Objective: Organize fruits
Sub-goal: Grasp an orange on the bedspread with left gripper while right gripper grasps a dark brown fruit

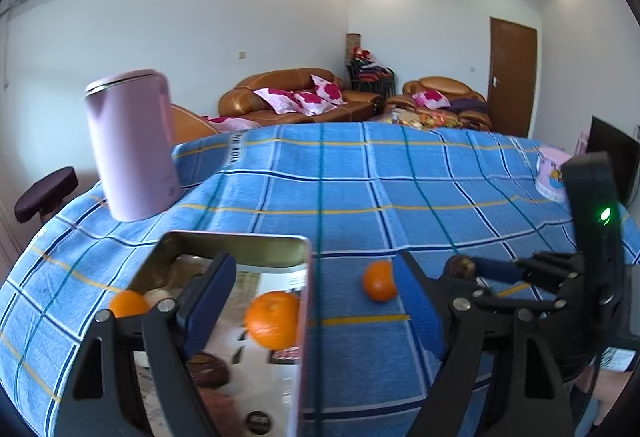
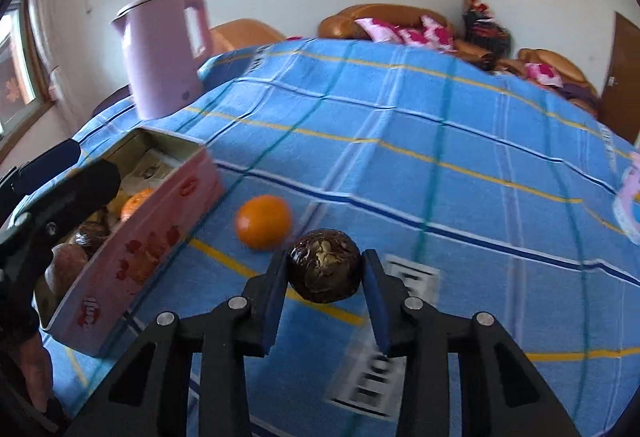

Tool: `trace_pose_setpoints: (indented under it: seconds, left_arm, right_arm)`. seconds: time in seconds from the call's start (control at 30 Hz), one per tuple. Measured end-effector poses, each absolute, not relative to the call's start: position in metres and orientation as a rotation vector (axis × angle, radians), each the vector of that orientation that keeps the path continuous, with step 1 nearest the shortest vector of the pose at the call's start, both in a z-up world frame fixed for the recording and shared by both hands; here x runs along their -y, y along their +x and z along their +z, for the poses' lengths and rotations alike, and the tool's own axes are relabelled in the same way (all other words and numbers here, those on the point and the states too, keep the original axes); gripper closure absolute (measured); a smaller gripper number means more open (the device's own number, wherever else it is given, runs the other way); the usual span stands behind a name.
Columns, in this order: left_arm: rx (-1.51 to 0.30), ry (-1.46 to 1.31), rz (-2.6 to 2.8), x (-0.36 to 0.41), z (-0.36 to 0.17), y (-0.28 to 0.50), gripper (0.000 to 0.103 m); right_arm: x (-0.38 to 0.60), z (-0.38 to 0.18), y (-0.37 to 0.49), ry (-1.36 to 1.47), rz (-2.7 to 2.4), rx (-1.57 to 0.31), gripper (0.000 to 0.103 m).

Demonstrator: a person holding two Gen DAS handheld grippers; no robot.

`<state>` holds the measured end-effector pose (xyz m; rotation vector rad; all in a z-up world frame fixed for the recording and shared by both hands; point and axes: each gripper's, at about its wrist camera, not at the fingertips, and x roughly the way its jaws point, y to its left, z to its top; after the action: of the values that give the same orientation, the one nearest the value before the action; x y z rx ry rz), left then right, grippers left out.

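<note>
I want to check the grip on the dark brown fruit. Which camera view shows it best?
The right wrist view: the dark brown fruit sits large and sharp between the right gripper jaws, both pads against it. The left wrist view shows it only small at the right, partly hidden by that gripper.

Both wrist views look forward and down past their own jaws, close over the checked worktop. They share the pink tin, the loose orange and the kettle.
</note>
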<state>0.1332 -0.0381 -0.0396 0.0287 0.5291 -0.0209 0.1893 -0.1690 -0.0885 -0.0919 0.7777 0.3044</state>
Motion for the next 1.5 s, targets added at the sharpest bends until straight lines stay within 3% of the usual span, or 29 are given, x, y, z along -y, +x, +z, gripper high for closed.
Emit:
trace_pose_setpoints:
  seconds: [0.27,0.4,0.67,0.87,1.5]
  left_arm:
    - [-0.603,0.086,-0.077,0.078,-0.051,0.157,0.023]
    - [-0.670,0.119,-0.074,0.093,-0.066,0.177,0.040]
    - [-0.781,0.109,-0.060,0.094,-0.084,0.202,0.052]
    - [-0.880,0.059,-0.090,0.090,-0.096,0.220,0.069]
    - [-0.713,0.034,-0.181,0.096,-0.072,0.195,0.070]
  right_arm:
    - [0.212,-0.084,0.188,-0.045,0.216,-0.765,0.064]
    - [0.222,-0.084,0.188,-0.031,0.197,-0.761,0.064]
    - [0.227,-0.082,0.187,-0.023,0.204,-0.752,0.064]
    - [0.223,-0.084,0.187,-0.038,0.205,-0.757,0.064]
    - [0.226,-0.076,0.177,-0.019,0.227,-0.705,0.064]
